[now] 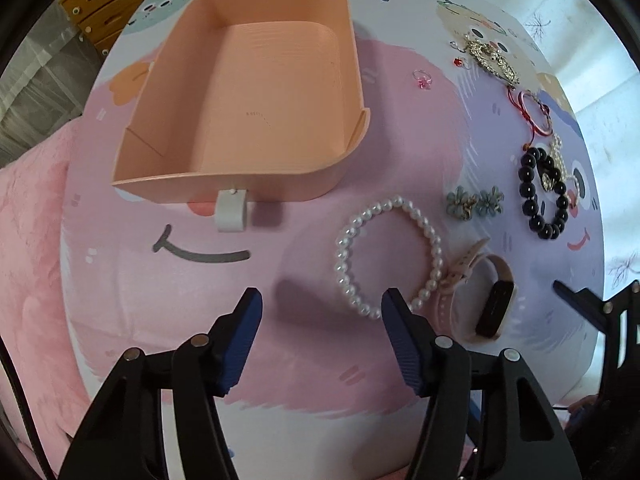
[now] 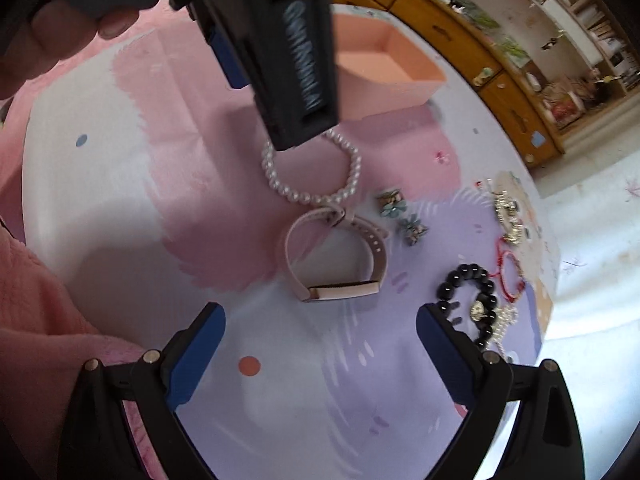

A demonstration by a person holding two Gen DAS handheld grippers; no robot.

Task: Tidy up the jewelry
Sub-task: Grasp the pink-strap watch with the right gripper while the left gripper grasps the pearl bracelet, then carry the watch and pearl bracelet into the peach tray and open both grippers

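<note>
An empty peach tray (image 1: 340,80) stands at the back of the round table; it also shows in the right wrist view (image 2: 384,88). A pearl bracelet (image 1: 348,240) (image 2: 352,176) lies beside a pink watch (image 1: 496,308) (image 2: 376,264). Blue flower earrings (image 1: 476,202) (image 2: 400,212), a black bead bracelet (image 1: 536,196) (image 2: 472,284), a red cord bracelet (image 1: 536,116) (image 2: 512,272), a gold brooch (image 1: 492,60) (image 2: 508,212) and a small pink ring (image 1: 423,79) lie to the right. My left gripper (image 1: 320,304) is open and empty just before the pearls. My right gripper (image 2: 320,316) is open and empty before the watch.
The table carries a pink and lilac cartoon mat (image 1: 200,280). A pink blanket (image 1: 28,220) lies at the left. Wooden drawers (image 2: 460,28) and shelves stand behind the table. The left gripper's body (image 2: 280,40) hangs over the pearls in the right wrist view.
</note>
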